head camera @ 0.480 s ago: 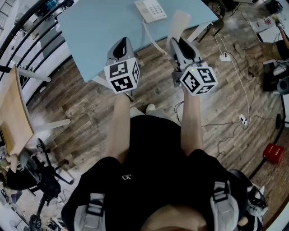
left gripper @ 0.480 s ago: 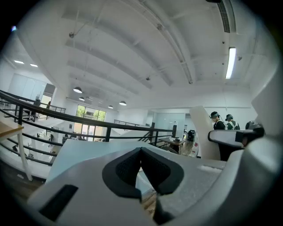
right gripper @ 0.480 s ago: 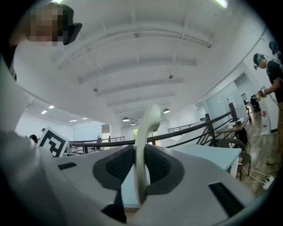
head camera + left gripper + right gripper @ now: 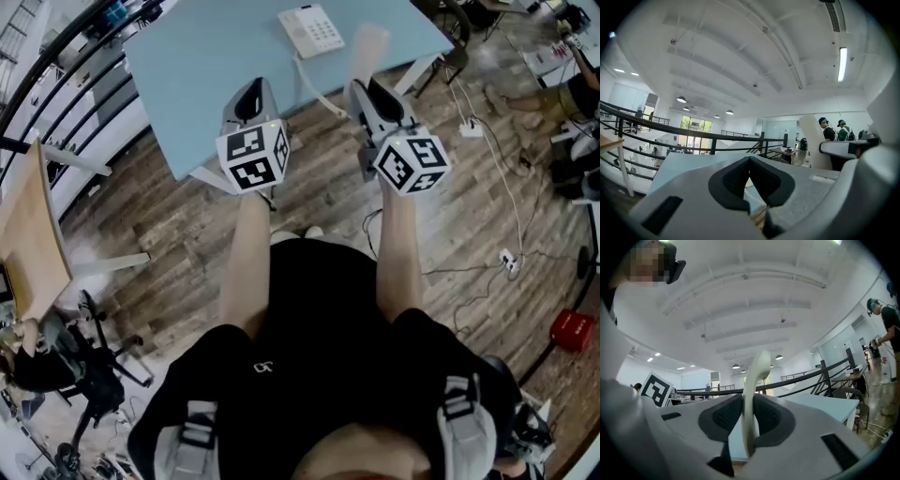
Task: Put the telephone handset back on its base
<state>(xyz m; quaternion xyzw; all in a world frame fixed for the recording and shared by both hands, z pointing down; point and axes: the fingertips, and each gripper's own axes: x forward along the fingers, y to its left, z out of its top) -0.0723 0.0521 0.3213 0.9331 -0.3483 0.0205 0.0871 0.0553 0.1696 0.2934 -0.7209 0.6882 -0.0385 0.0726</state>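
Holding handset [image 4: 368, 44] unchanged in right gripper [image 4: 748, 416]; base [image 4: 312, 28] slightly lower in view.

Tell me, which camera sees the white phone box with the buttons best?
The head view: it looks down on the white push-button telephone base, keypad showing, on the light blue tabletop. The left gripper view and right gripper view show none of it, only tabletop and room beyond.

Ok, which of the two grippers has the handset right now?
The right gripper: its jaws are closed on the white handset, which stands up between them. The left gripper has its jaws together with nothing between them.
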